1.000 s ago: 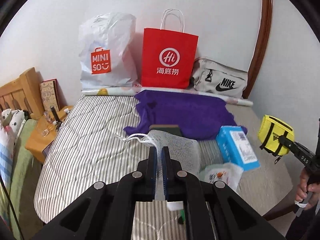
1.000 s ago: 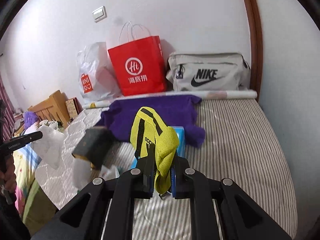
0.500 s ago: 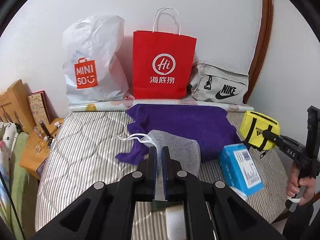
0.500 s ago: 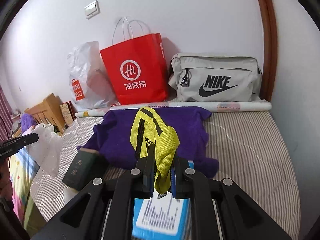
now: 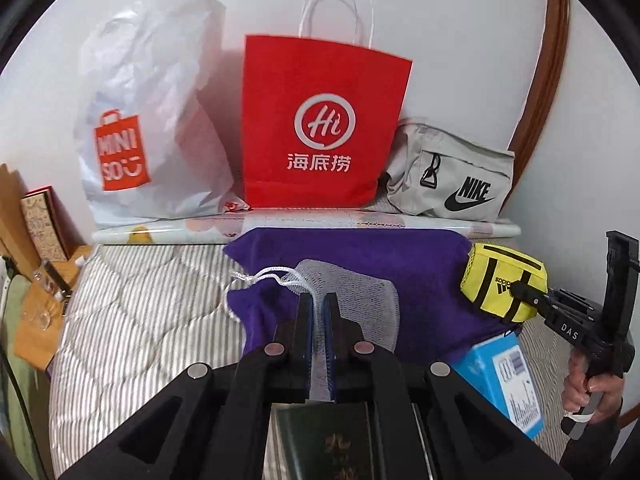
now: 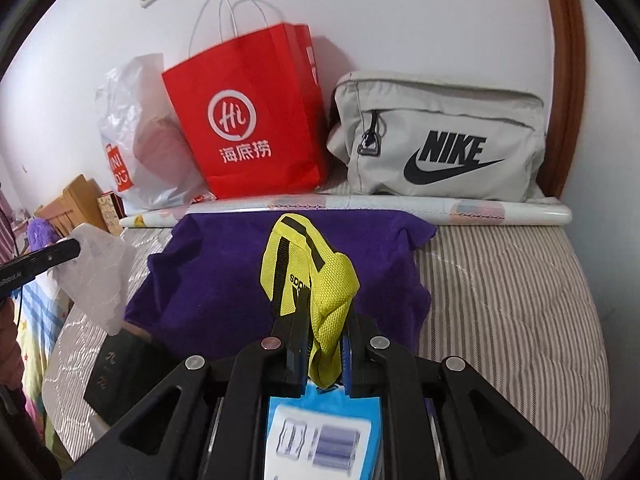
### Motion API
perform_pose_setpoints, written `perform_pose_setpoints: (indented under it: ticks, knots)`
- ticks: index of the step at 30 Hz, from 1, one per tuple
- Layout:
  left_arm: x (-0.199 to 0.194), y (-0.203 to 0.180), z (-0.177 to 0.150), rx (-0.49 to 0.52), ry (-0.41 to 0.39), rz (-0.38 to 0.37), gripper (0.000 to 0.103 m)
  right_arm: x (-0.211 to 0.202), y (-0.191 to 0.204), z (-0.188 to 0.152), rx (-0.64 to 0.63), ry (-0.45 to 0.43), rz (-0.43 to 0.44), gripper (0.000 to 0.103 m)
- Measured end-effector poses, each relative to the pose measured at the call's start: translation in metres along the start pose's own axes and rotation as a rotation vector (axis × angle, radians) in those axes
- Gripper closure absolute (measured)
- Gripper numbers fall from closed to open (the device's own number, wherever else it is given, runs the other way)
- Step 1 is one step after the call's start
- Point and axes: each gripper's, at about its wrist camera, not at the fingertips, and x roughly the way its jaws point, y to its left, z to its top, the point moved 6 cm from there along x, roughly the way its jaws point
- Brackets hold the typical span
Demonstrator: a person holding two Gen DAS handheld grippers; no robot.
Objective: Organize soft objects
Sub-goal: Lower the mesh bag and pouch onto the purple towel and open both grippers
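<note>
Striped bed point(image 6: 500, 280) against a white wall, purple cloth point(image 5: 400, 264) spread below three bags, my left gripper point(image 5: 319, 312) clenched on a white mesh pouch point(image 5: 360, 292) (drawstring dangling), my right gripper point(image 6: 322, 344) pinching a yellow pouch point(image 6: 320, 280) above that cloth.

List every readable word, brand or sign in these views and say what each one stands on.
"MINI SO": white plastic bag.
"Hi" and "海底捞": red paper bag.
"NIKE" with swoosh: grey pouch.
"adidas": yellow pouch in the right gripper.
"DAS": right gripper's body.
Blue box label: too small to read.
Dark green booklet gold characters: blurred.
</note>
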Motion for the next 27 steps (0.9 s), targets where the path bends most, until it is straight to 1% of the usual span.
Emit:
perform_pose_setpoints:
  ticks: [3, 5, 8, 14, 17, 21, 27]
  knots:
    - [0.023, -0.001, 0.006, -0.007, 0.025, -0.036, 0.097, 0.016, 0.0, 0.003, -0.017, 0.022, -0.01, 0.09]
    - [0.037, -0.003, 0.01, -0.005, 0.04, -0.052, 0.097, 0.024, 0.001, 0.004, -0.026, 0.041, 0.0, 0.091]
    - [0.06, -0.003, 0.016, 0.004, 0.055, -0.033, 0.097, 0.036, 0.003, 0.007, -0.034, 0.068, 0.01, 0.09]
    - [0.099, -0.006, 0.027, 0.018, 0.101, -0.049, 0.097, 0.054, 0.0, 0.007, -0.062, 0.102, -0.001, 0.09]
    - [0.114, -0.006, 0.03, 0.015, 0.126, -0.061, 0.097, 0.063, -0.001, 0.006, -0.062, 0.127, 0.016, 0.09]
    - [0.133, -0.003, 0.03, 0.008, 0.155, -0.052, 0.097, 0.075, -0.003, 0.005, -0.071, 0.152, 0.04, 0.09]
    - [0.153, 0.003, 0.027, 0.0, 0.216, -0.037, 0.097, 0.087, -0.008, 0.003, -0.073, 0.181, 0.027, 0.089]
